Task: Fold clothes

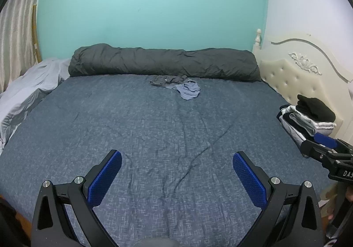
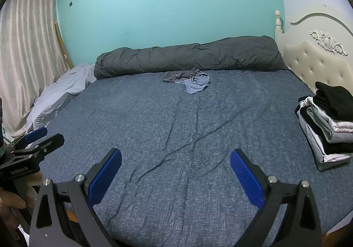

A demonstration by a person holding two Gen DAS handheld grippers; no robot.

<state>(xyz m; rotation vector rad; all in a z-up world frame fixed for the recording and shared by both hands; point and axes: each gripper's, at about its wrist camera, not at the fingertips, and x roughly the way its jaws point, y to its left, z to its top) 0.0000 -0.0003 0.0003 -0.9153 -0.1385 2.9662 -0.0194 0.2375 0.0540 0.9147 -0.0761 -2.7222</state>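
Note:
Two crumpled garments lie at the far middle of the bed: a dark grey one (image 1: 167, 80) (image 2: 179, 75) and a light blue one (image 1: 188, 90) (image 2: 196, 85) touching it. A stack of folded clothes (image 1: 306, 119) (image 2: 328, 123), black, white and grey, sits at the bed's right edge by the headboard. My left gripper (image 1: 176, 156) is open and empty above the near part of the bed. My right gripper (image 2: 175, 155) is open and empty too. Each gripper shows at the edge of the other's view, the right one (image 1: 324, 147) and the left one (image 2: 42, 139).
The bed has a blue patterned sheet (image 1: 154, 136) with creases. A rolled dark grey duvet (image 1: 163, 61) lies along the far edge against the teal wall. A pale sheet (image 1: 28, 92) is bunched at the left by the curtain. A cream headboard (image 1: 295, 75) stands at the right.

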